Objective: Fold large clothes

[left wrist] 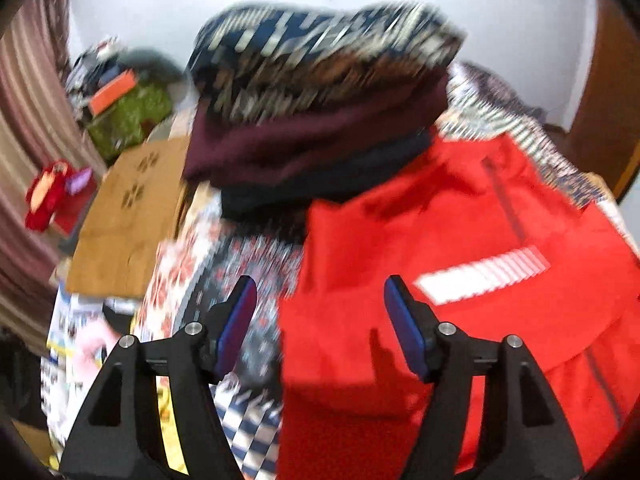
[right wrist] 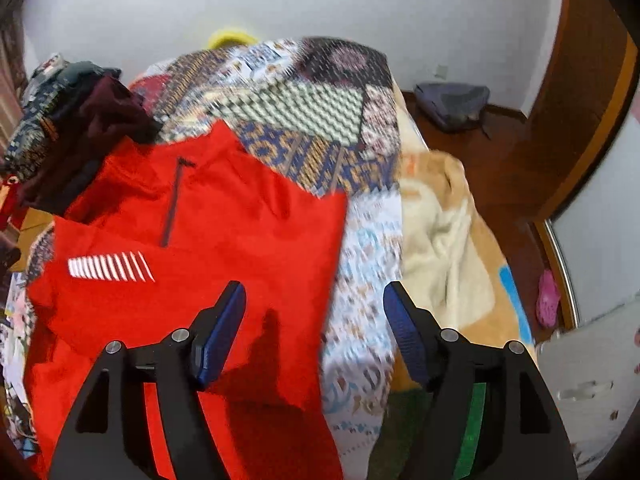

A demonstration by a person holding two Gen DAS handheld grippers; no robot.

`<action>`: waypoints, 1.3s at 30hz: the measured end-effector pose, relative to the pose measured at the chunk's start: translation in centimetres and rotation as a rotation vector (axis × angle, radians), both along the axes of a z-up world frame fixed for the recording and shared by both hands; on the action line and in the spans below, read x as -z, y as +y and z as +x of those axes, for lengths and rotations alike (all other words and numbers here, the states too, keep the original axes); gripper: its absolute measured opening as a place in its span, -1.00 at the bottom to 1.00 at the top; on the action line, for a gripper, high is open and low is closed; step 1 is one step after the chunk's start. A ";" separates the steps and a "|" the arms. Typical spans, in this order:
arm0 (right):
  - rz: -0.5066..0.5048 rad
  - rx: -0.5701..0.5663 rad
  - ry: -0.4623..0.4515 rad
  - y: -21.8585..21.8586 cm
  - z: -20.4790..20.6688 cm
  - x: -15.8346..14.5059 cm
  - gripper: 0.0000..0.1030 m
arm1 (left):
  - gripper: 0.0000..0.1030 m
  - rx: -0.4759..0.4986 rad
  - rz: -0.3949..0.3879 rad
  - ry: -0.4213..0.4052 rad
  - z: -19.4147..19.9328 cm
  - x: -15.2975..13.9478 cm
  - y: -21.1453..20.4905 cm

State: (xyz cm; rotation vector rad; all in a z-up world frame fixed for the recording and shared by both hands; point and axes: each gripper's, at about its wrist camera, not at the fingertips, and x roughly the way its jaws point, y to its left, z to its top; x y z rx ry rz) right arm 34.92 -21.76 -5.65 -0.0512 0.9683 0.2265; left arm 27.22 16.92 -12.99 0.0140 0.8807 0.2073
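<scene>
Left wrist view, far left: striped curtain (left wrist: 28,128), then a brown cardboard box (left wrist: 128,216) beside the bed edge. Stack of folded clothes (left wrist: 316,120) sits at the left-back, its lowest dark layer overlapping the top corner of the red jacket (left wrist: 460,280).

Left gripper (left wrist: 320,308) — jaws wide apart, holding nothing, hovering over the jacket's left edge, which runs down between the blue pads. Patterned bedspread (left wrist: 240,264) shows bare just left of that edge.

Red jacket lies flat on the bedspread, white reflective stripes (right wrist: 108,266) on its chest and zipper up.

Right gripper (right wrist: 316,308) — jaws also spread wide and empty, straddling the jacket's right edge; left finger over red fabric, right finger over bedspread. Right of that: a cream blanket (right wrist: 444,248), then the bed's edge and dark wood floor (right wrist: 500,160).
</scene>
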 end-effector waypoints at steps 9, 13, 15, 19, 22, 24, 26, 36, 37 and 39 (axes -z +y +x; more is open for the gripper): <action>0.055 -0.086 -0.055 3.9 3.8 -2.8 0.31 | 0.31 0.132 0.033 -0.040 6.2 -1.2 -5.0; 0.066 -0.121 -0.032 5.9 6.2 -2.3 0.31 | 0.31 0.174 0.047 -0.014 9.2 0.3 -6.8; 0.065 -0.138 -0.014 7.0 7.6 -1.6 0.31 | 0.30 0.184 0.040 0.003 10.6 1.3 -7.3; 0.063 -0.161 0.042 9.0 11.0 0.4 0.31 | 0.30 0.206 0.045 0.022 12.7 2.8 -7.8; 0.066 -0.168 0.090 10.1 13.5 2.0 0.31 | 0.30 0.216 0.063 0.039 14.2 4.0 -8.1; 0.066 -0.168 0.116 11.0 15.3 3.2 0.31 | 0.22 0.219 0.076 0.042 15.1 4.8 -8.1; 0.068 -0.156 0.141 11.5 16.9 4.2 0.31 | 0.13 0.215 0.081 0.047 15.7 5.3 -8.0; 0.074 -0.107 0.274 12.7 21.5 10.6 0.13 | -0.68 0.200 0.070 0.036 17.0 7.4 -7.1; 0.094 -0.118 0.284 12.9 21.5 10.8 -0.09 | -0.74 0.202 0.061 0.035 17.1 7.4 -7.1; 0.114 -0.127 0.278 13.0 21.2 10.6 -0.36 | -0.89 0.211 0.041 0.035 17.0 7.4 -7.1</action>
